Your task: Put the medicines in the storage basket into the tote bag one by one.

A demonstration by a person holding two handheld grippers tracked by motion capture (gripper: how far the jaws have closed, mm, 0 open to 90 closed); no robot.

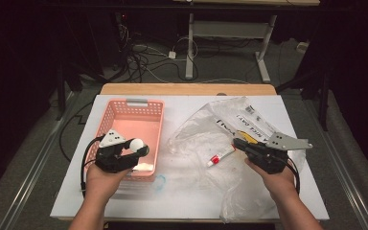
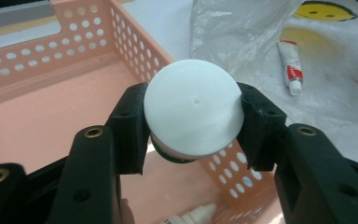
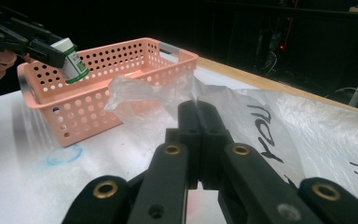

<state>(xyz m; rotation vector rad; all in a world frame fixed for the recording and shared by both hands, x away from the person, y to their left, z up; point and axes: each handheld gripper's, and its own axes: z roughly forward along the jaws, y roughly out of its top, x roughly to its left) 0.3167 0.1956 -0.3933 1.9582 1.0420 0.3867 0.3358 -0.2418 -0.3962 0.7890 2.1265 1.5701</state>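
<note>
A small white-capped bottle with a green label (image 2: 192, 114) hangs over the near right corner of the pink perforated plastic basket (image 1: 129, 111), clamped at the cap by the left gripper (image 1: 136, 148). Its label text is unreadable. The right gripper (image 3: 200, 135), jaws pressed together and empty, rests over the crinkled clear plastic bag (image 1: 249, 120) at right.

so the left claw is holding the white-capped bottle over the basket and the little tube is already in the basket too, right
Not quite. The left claw does hold the white-capped bottle over the pink basket, but the small tube is not in the basket: it lies on the plastic bag, as the high view shows.
</note>
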